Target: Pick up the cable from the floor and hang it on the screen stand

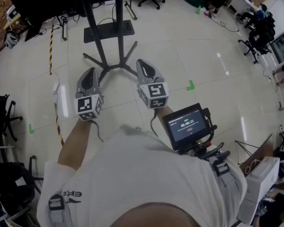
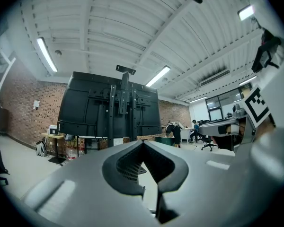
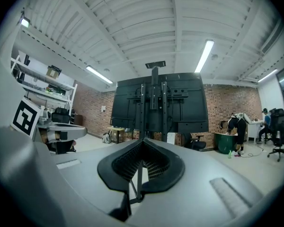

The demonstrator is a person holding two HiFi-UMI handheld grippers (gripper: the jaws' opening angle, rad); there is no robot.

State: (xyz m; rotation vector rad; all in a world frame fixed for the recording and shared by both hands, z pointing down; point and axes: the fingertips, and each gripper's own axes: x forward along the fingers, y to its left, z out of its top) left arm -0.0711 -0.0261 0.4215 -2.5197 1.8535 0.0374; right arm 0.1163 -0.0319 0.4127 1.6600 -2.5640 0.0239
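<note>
L hand-held gripper & R hand-held gripper both closed, empty. Cable on floor, my L, beside screen stand. Risk: thin cable slips grip, snags stand legs.

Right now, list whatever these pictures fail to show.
Screen: cut off by the head view's top edge; gripper views show only its back.
Striped line on the floor: too thin in the head view to tell cable from tape.
Stand's feet: mostly hidden in each gripper view behind the shut left gripper and right gripper.
Chest monitor: print too small.
</note>
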